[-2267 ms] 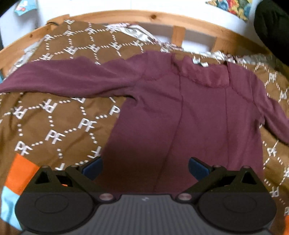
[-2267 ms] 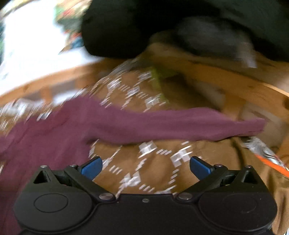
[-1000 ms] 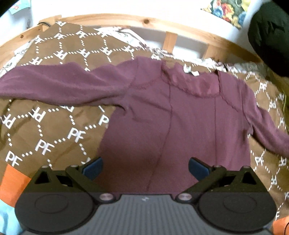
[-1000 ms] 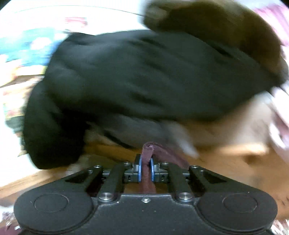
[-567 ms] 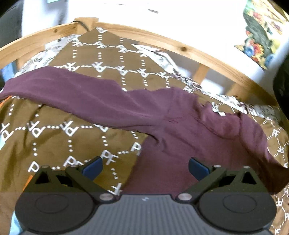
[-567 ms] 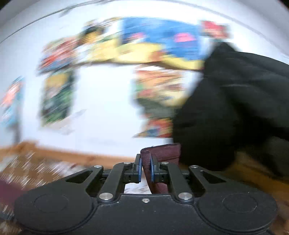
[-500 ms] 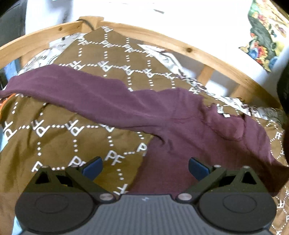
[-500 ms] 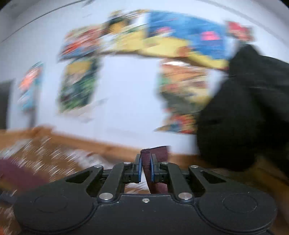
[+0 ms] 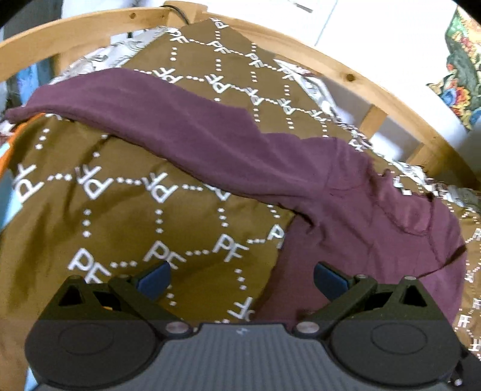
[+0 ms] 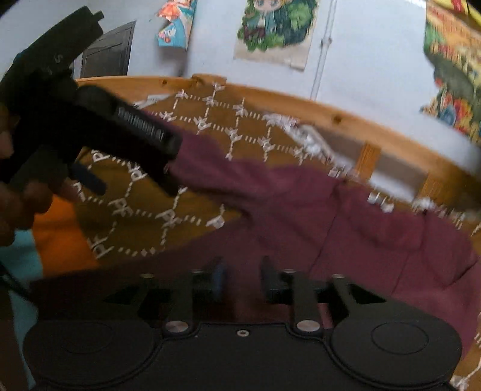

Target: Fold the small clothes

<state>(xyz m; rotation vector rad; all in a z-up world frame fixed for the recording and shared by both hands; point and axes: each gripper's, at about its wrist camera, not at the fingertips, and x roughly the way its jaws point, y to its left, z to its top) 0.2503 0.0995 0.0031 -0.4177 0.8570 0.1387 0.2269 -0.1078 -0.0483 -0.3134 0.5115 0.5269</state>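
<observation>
A maroon long-sleeved top (image 9: pixel 369 216) lies on a brown patterned blanket (image 9: pixel 120 210). Its left sleeve (image 9: pixel 168 126) stretches out to the left; its right side is folded over the body. My left gripper (image 9: pixel 240 276) is open and empty, low over the blanket beside the top's left edge. In the right wrist view the top (image 10: pixel 345 216) fills the middle and right. My right gripper (image 10: pixel 240 282) hovers over the top's lower body, jaws parted, nothing between them. The left gripper also shows in the right wrist view (image 10: pixel 132 171) at upper left, over the sleeve.
A wooden bed rail (image 9: pixel 375 90) curves behind the blanket. Posters (image 10: pixel 270 27) hang on the white wall. An orange and light-blue patch (image 10: pixel 57 240) of bedding lies at the left. A hand (image 10: pixel 18 195) grips the left tool.
My right gripper carried the right sleeve across over the body and let it go; its jaws now stand parted. My left gripper has shifted left toward the outstretched sleeve.
</observation>
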